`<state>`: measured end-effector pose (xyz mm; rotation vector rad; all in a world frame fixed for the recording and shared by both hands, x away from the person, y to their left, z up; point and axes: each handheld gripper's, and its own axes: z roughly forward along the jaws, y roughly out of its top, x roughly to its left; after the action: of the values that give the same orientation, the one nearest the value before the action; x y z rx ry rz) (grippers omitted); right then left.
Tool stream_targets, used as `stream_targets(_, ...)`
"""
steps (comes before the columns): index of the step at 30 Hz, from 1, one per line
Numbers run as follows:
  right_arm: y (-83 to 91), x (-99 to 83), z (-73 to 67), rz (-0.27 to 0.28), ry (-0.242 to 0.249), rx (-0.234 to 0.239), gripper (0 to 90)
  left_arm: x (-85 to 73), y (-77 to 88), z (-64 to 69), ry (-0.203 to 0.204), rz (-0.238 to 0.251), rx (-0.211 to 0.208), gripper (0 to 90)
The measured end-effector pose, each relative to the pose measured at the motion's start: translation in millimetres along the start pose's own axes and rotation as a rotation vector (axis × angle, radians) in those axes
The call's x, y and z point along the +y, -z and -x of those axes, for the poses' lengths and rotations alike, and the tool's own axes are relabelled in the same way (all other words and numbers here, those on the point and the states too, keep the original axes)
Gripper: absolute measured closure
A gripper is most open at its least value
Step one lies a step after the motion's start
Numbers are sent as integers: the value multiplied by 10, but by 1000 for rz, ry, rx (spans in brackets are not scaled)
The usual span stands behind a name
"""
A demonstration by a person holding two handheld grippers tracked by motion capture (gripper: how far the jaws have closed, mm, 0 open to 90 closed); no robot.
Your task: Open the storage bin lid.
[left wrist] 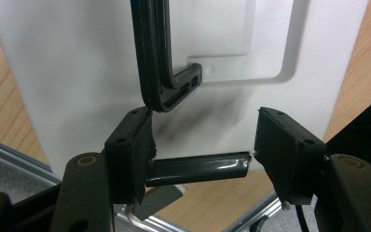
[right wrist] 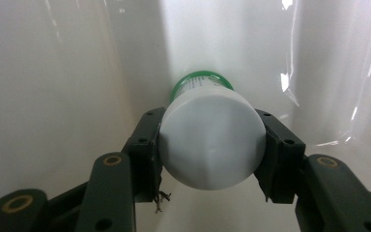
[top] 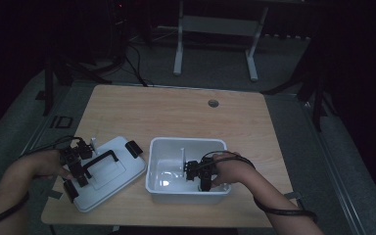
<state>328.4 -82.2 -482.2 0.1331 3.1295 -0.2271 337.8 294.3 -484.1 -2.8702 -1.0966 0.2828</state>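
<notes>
Jaws of the right gripper (right wrist: pixel 211 150) clench a white-capped bottle (right wrist: pixel 211 140) low inside the white bin (top: pixel 152 166), centre frame; left gripper (left wrist: pixel 200 159) grasps the lid's latch (left wrist: pixel 198 168). Releasing early could tip the bottle.

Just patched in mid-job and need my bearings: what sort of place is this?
Probably a dim lab or workshop test bench: a wooden table with a cable hole, a metal-framed stand behind it, and cables on the carpeted floor.
</notes>
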Motion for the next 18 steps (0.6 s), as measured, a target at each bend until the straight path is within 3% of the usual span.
stream_targets(12,-64,58,8,-50,-5,5,482,-7,-8,-2,0,4,0,386)
stream_targets(18,21,18,34,-18,-24,28,429,-18,9,-5,2,5,1,386)
